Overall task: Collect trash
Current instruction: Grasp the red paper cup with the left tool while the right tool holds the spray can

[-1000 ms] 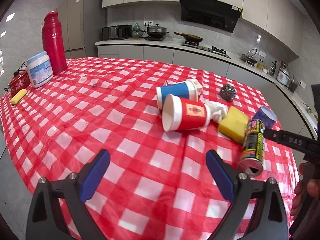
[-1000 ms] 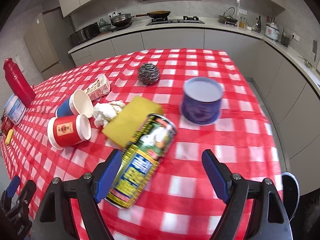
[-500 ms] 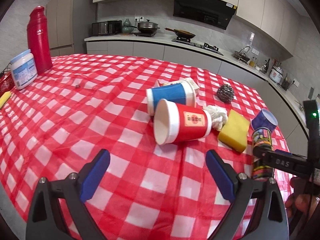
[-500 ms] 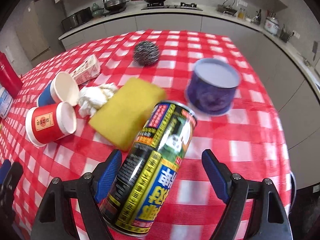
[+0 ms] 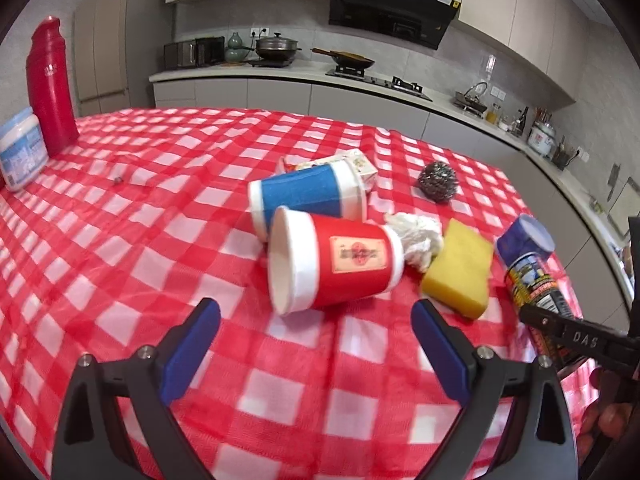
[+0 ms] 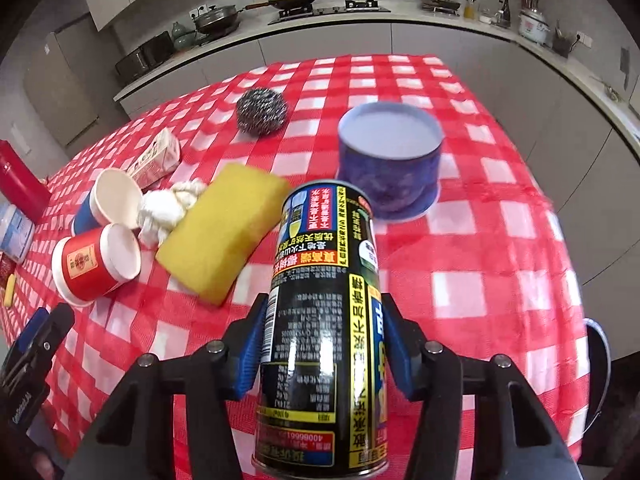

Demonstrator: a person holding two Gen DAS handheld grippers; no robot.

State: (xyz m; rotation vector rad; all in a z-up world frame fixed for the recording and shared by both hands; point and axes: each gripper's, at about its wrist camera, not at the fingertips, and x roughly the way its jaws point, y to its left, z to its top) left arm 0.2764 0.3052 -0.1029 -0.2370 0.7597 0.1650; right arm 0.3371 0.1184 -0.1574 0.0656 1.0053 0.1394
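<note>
The right gripper (image 6: 324,344) has just been closing its jaws and now clamps the black-and-yellow printed metal can (image 6: 326,320) at the table's near right; judging by the mid-body hold, it should lift straight, clear of the yellow sponge (image 6: 224,232). The left gripper (image 5: 316,356) stands spread and empty before the toppled red paper cup (image 5: 336,264). The red-and-white checked tablecloth (image 5: 120,240) fills a grey-cabinet kitchen.

A glossy printed metal can (image 6: 324,320), a porous yellow foam sponge (image 5: 458,268), a shiny wire scouring ball (image 6: 261,110), crumpled white paper (image 5: 416,236), and probably plastic checked tablecloth (image 5: 160,216).
</note>
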